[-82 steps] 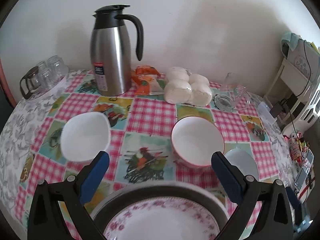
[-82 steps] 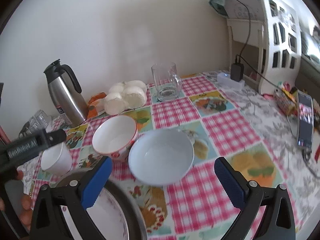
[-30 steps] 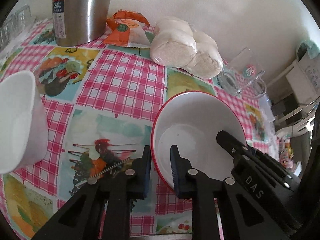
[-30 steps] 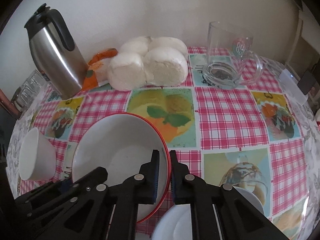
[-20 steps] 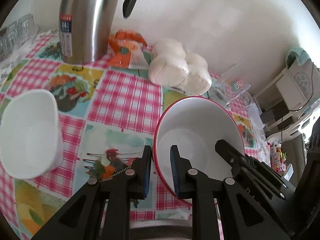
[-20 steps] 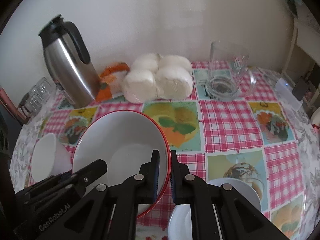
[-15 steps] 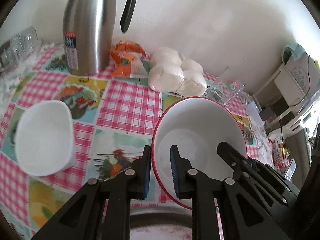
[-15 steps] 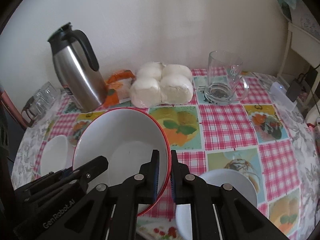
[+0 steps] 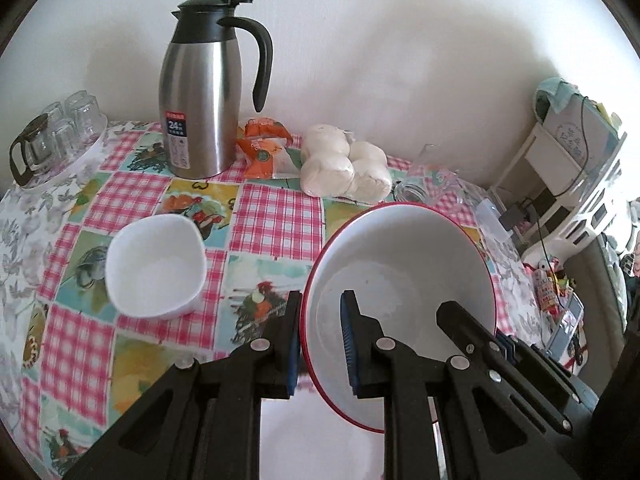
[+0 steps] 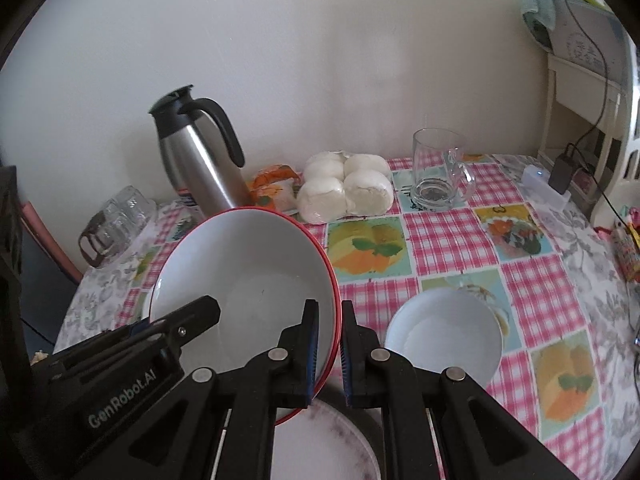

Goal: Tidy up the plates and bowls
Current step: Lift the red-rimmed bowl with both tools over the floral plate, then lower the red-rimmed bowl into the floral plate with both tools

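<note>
**Red-rimmed bowl held aloft by both grippers, sorting barely begun**

The task looks to be at an early stage. Only the white ceramic bowl with a red rim (image 9: 404,276) is off the checked tablecloth (image 9: 276,216). The small white squarish bowl (image 9: 154,266) sits at ten o'clock from it in the left wrist view. The shallow pale round bowl (image 10: 444,338) rests at three o'clock in the right wrist view. A floral plate (image 10: 320,444), blurred, lies directly beneath; stacking the bowls appears still to come.

The left gripper (image 9: 320,344) clamps the bowl's rim at seven o'clock, one jaw inside, one outside. The right gripper (image 10: 329,350) pinches the opposite rim likewise. The bowl tilts towards the cameras, clear of the table.
</note>
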{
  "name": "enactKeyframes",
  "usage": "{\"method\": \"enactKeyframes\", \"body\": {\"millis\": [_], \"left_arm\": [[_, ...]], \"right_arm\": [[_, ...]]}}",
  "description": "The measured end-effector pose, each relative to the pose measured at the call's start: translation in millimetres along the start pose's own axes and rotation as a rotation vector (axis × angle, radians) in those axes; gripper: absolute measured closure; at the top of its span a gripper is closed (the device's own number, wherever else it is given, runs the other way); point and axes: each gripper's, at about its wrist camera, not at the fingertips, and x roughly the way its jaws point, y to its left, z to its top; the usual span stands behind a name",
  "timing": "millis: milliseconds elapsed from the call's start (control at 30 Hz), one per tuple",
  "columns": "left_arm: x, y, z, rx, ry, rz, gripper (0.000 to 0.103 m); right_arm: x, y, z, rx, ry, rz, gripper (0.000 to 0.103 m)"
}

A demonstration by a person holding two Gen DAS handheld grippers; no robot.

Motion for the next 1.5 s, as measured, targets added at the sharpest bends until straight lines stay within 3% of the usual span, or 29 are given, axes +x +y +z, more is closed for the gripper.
{"method": "enactKeyframes", "body": {"millis": [567,667,1100,1500], "left_arm": [[-42,9,-41,0.038,0.011,-0.001,0.084],[-44,6,-42,0.049,0.016,-0.006,0.084],[-40,-2,-58,0.077,0.067,0.069,0.084],[-19,4,-66,0.063,0.161,0.129,0.084]], "right_arm": [[-53,10,-65,0.058,-0.041,0.075,0.091],[-56,7,-74,0.075,-0.014,0.081,0.09],[-56,-1,-93,0.105,0.03,0.091,0.09],[-30,-2,-106,0.114,0.128,0.082,0.09]]}}
